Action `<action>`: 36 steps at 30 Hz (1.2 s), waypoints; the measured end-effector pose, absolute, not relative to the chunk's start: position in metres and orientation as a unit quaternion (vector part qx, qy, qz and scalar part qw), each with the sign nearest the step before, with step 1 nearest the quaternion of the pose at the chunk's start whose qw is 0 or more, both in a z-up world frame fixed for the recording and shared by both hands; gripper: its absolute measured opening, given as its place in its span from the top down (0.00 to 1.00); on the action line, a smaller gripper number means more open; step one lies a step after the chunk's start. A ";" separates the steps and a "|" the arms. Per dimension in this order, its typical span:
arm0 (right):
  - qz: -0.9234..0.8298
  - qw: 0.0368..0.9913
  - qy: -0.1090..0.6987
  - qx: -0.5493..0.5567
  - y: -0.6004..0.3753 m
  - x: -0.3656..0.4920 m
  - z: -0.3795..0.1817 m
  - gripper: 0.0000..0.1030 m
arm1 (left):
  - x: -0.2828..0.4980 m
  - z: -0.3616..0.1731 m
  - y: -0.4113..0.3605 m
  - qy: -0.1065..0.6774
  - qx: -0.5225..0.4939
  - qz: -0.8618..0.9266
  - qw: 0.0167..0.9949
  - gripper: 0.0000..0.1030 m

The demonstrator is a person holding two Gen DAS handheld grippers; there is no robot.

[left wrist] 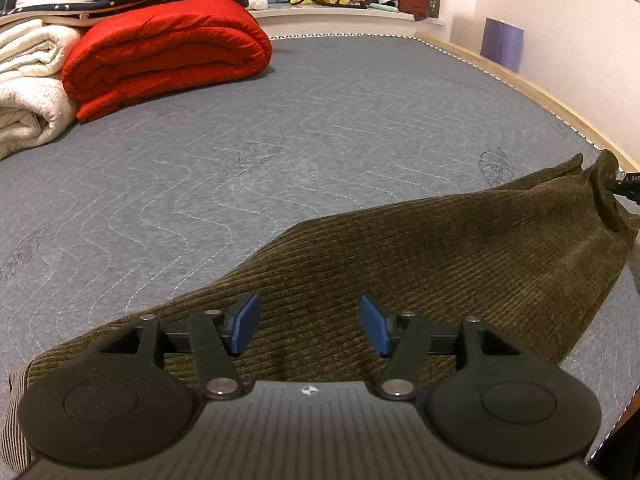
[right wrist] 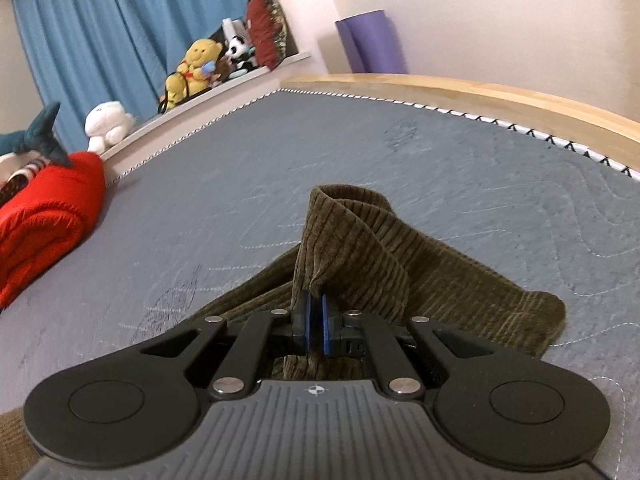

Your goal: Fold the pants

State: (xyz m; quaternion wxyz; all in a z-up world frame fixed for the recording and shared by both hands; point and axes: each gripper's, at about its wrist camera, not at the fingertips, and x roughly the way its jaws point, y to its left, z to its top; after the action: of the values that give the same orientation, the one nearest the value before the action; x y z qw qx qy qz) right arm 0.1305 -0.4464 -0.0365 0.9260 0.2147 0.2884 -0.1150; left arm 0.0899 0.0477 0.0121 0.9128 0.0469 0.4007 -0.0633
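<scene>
The olive corduroy pants [left wrist: 420,264] lie on the grey quilted mattress [left wrist: 280,140] near its front edge, stretching toward the wooden bed frame [left wrist: 540,92] on the right side. The left gripper [left wrist: 309,324] hovers over the fabric with its blue pads apart, gripping nothing. The right gripper [right wrist: 316,326] is clamped on a bunched fold of the pants [right wrist: 360,248], lifting it off the mattress [right wrist: 440,160]. A red quilt [left wrist: 168,52] sits folded at the far left corner.
</scene>
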 end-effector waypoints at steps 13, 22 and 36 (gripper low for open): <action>-0.029 0.929 0.322 0.181 -0.413 0.141 -0.042 0.90 | 0.089 0.011 0.044 0.403 0.054 -0.066 0.911 0.39; 0.053 0.938 0.302 0.161 -0.391 0.139 -0.026 0.79 | 0.090 0.010 0.041 0.404 0.060 -0.068 0.910 0.38; -0.233 0.869 0.169 0.403 -0.512 0.092 -0.024 0.59 | 0.090 0.009 0.038 0.406 0.064 -0.069 0.909 0.36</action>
State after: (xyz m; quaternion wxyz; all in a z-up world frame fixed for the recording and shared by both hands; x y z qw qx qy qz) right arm 0.0915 -0.5120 -0.0244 0.8686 0.4033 0.1685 -0.2334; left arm 0.0904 0.0385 0.0088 0.9091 0.0640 0.4058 -0.0694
